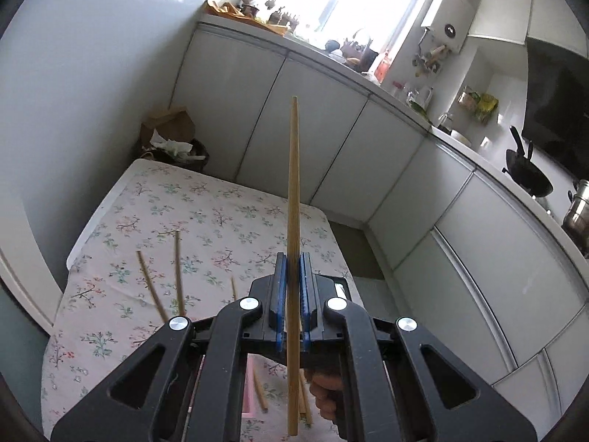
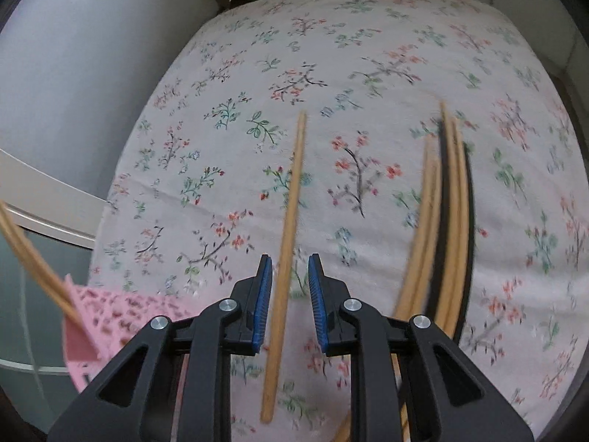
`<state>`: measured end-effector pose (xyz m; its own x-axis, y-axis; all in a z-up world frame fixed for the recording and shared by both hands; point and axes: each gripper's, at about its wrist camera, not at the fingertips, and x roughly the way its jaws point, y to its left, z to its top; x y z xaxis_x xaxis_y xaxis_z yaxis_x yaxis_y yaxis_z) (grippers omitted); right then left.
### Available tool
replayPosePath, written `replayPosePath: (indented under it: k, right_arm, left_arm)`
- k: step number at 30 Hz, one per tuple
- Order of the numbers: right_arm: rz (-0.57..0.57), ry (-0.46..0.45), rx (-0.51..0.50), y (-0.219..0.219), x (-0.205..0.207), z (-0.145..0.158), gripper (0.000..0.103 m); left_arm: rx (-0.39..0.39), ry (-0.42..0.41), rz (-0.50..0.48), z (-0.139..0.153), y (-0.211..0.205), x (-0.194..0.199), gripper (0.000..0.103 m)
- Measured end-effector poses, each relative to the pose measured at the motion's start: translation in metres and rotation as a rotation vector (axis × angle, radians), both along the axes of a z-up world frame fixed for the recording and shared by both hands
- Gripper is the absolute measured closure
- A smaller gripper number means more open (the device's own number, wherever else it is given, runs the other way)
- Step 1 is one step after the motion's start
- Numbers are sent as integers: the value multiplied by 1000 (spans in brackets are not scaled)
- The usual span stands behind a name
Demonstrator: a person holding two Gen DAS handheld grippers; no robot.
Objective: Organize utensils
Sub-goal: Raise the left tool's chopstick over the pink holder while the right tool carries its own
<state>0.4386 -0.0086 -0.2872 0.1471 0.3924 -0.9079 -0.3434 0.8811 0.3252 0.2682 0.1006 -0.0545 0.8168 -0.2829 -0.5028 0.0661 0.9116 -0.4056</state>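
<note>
My left gripper is shut on a wooden chopstick and holds it up above the floral-clothed table, its tip pointing away. More chopsticks stand or lie to the lower left. My right gripper is open, its jaws on either side of a single wooden chopstick over the cloth; I cannot tell whether they touch it. A blurred bundle of wooden and dark chopsticks lies to the right. A pink perforated holder with chopsticks in it sits at the lower left.
White cabinets run along the far side under a cluttered counter and window. A bin with paper stands beyond the table's far corner. A wok and a pot sit at the right. A grey wall borders the table's left.
</note>
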Motion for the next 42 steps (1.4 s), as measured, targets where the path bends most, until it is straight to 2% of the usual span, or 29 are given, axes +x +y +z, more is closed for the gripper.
replayPosePath:
  k: [4,6,7,8,11,14,22,25,27,35,42]
  right_arm:
    - [13,4,-38,14,5,-10,82]
    - [30,-46,-93,22,3,-10,95]
    - [30,-46,-93,22,3,-10,95]
    - [-1,-70,-44,13,3,0,96]
    - [-33,-103,-13,0,2,14,96]
    - [-65,-158,14,-17,-4,34,96]
    - [-191,-349,314,-64,-27,110,96]
    - [-206,-424,381,-64,-40,132,96]
    - [-222,-506,464,-68,-54,152,95]
    - [-242,-618,522,-63,-74,169,95]
    - [-195,-678,513,-47,-85,168,95]
  left_arm:
    - [18,-24,11,-4,11,-4,97]
    - [4,-32,12,-8,18,-3,97]
    - [-6,-36,20,-10,22,-3,97]
    - [-12,-40,22,-11,26,-3,97]
    - [-44,-37,28,-16,34,-1,97]
    - [-28,-48,35,-18,35,-2,97]
    - [-1,-67,55,-24,31,-2,97]
    - [14,-69,63,-28,31,-2,97]
    - [26,-78,75,-31,30,-3,97]
    - [89,-94,90,-38,20,-1,97]
    - [138,-124,97,-45,15,0,97]
